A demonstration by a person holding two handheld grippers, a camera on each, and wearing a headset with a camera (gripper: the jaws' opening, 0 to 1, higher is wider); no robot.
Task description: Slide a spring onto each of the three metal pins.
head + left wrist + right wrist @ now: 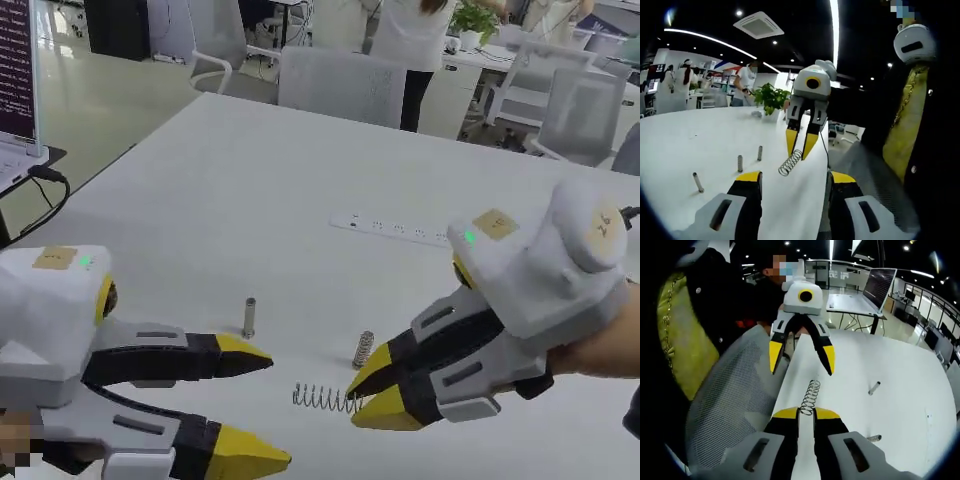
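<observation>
Right gripper view: right gripper [807, 413] clamps spring [812, 390] beside table [900, 370] edge; left gripper [801, 371] gapes opposite.

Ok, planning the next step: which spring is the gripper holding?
The spring lying flat, one end pinched in the right gripper; the other spring stands upright.

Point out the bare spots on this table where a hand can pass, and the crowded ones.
Bare: the wide tabletop beyond the power strip, up to the chairs; also the band between that strip and the upright pin. Crowded: the near edge between the left claw and right claw, where that pin and the spring sit close.
</observation>
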